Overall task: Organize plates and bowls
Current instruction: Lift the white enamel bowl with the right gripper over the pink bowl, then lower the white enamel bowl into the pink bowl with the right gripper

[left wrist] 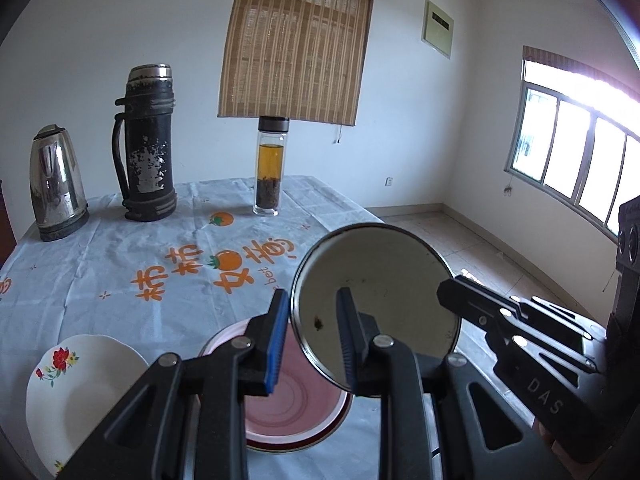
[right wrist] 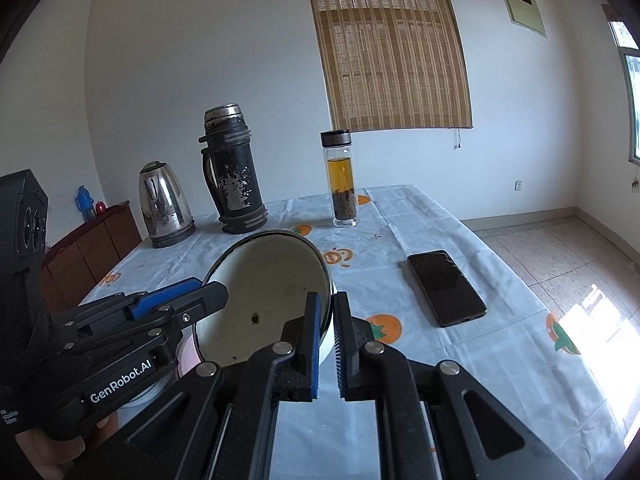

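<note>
A cream enamel bowl [left wrist: 384, 304] with a dark rim hangs tilted above the table, its inside turned toward both cameras. My left gripper [left wrist: 313, 294] is shut on its left rim, one pad outside the wall and one inside. The right gripper [right wrist: 327, 297] is shut on the opposite rim of the bowl [right wrist: 260, 288]. Each gripper also appears in the other's view: the right gripper [left wrist: 446, 294] and the left gripper [right wrist: 214, 294]. On the cloth below lie a pink plate [left wrist: 296, 416] and a white flowered plate [left wrist: 80, 392].
At the back of the table stand a steel kettle [left wrist: 56, 188], a worn black thermos [left wrist: 148, 148] and a glass tea bottle [left wrist: 272, 168]. A black phone [right wrist: 446, 288] lies on the right of the cloth. The table edge [right wrist: 520, 280] drops to a tiled floor.
</note>
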Demonstrator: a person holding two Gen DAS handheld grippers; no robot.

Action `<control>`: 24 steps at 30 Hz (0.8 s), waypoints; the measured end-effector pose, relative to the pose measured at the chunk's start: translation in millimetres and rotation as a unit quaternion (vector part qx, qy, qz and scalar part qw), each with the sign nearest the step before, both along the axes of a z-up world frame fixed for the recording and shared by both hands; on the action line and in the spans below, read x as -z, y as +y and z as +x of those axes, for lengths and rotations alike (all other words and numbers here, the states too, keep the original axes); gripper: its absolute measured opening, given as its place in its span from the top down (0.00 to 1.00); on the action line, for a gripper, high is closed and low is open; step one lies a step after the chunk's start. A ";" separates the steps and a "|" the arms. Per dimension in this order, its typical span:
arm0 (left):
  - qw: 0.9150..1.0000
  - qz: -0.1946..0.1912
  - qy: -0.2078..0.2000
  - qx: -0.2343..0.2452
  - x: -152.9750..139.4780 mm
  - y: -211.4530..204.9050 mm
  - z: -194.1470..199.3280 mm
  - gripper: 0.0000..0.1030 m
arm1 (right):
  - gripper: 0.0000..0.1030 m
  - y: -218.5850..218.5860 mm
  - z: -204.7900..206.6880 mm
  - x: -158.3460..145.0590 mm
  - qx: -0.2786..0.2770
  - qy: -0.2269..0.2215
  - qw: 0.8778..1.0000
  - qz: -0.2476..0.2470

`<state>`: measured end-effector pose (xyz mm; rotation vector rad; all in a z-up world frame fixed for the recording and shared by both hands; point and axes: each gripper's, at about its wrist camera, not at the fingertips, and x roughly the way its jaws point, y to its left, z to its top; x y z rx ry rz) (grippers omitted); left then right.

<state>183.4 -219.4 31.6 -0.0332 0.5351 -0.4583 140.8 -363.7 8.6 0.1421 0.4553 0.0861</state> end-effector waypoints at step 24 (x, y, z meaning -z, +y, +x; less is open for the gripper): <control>0.998 0.007 0.009 -0.057 0.8 39.8 18.3 0.79 | 0.91 44.3 19.0 1.2 -0.045 0.029 0.999 -0.001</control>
